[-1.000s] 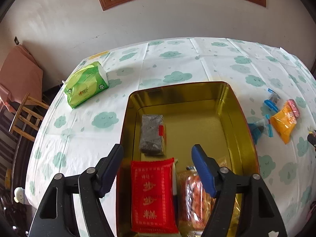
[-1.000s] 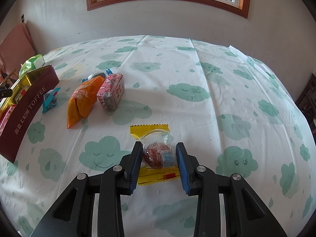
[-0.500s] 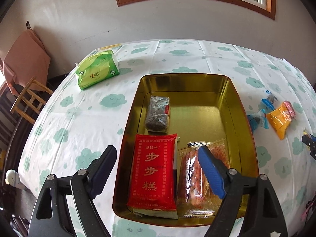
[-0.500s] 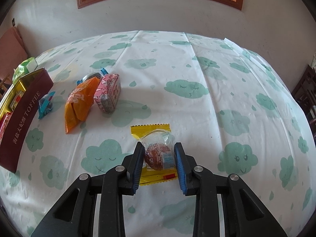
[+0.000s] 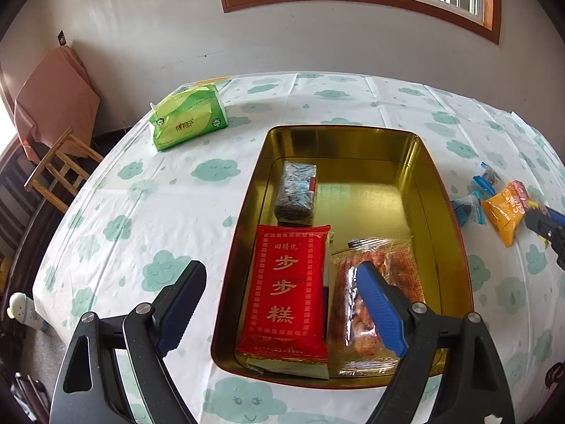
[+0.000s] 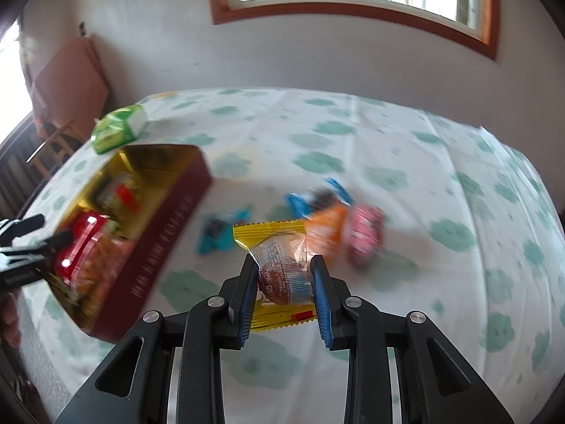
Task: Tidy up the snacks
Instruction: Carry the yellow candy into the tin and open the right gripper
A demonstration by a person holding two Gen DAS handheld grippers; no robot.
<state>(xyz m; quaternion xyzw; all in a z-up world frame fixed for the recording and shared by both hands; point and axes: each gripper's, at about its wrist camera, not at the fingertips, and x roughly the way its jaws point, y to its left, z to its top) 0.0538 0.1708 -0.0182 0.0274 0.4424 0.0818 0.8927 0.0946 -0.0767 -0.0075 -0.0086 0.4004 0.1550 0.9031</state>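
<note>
Blur smears the tin (image 6: 155, 247) and loose snacks; right tool (image 6: 282, 295) clamps the yellow-wrapped cake (image 6: 279, 275) between its pads. Left tool (image 5: 279, 307) gapes, holding nothing.

Right wrist view: motion blur smears the tin (image 6: 160, 243), its side lettering unreadable, and the loose snacks (image 6: 339, 219) behind the held packet. Left wrist view: the right gripper (image 5: 545, 228) is cut off by the frame edge; the pink snack (image 5: 522, 188) lies mostly hidden behind the orange packet (image 5: 503, 213).
</note>
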